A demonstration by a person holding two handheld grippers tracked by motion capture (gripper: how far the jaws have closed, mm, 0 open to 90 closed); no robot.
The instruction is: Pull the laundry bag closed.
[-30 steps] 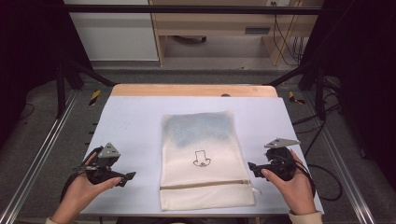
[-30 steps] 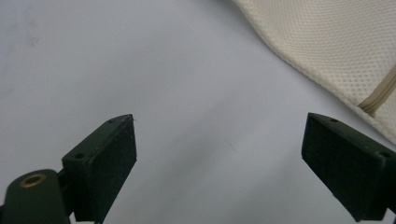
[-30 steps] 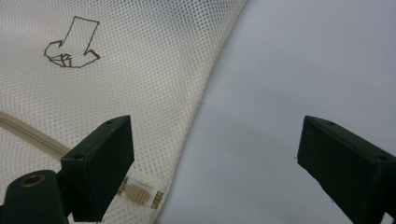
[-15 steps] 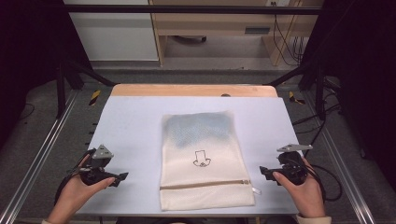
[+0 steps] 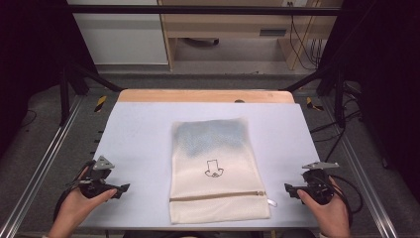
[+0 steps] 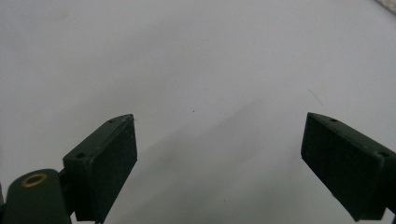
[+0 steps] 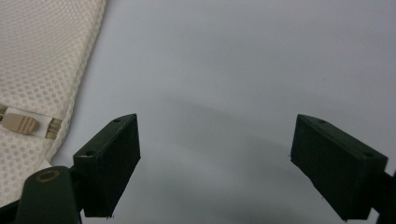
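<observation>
Two hand-held grippers sit low near the front edge of the table [image 5: 148, 124], the left hand-held gripper [image 5: 124, 188] well apart from the mesh bag [image 5: 215, 168] and the right hand-held gripper [image 5: 288, 188] near its zipper end. Both have jaws wide open with nothing between them, though the right one's jaws have just been closing a little. Bare table lies on both sides of the bag, which lies flat in the middle, its bottom edge close to the front edge.

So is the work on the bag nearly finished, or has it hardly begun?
Hardly begun. The mesh bag lies flat on the table with its zipper shut. The left gripper and right gripper sit open at either side, holding nothing. Everything with the bag is left to do.
</observation>
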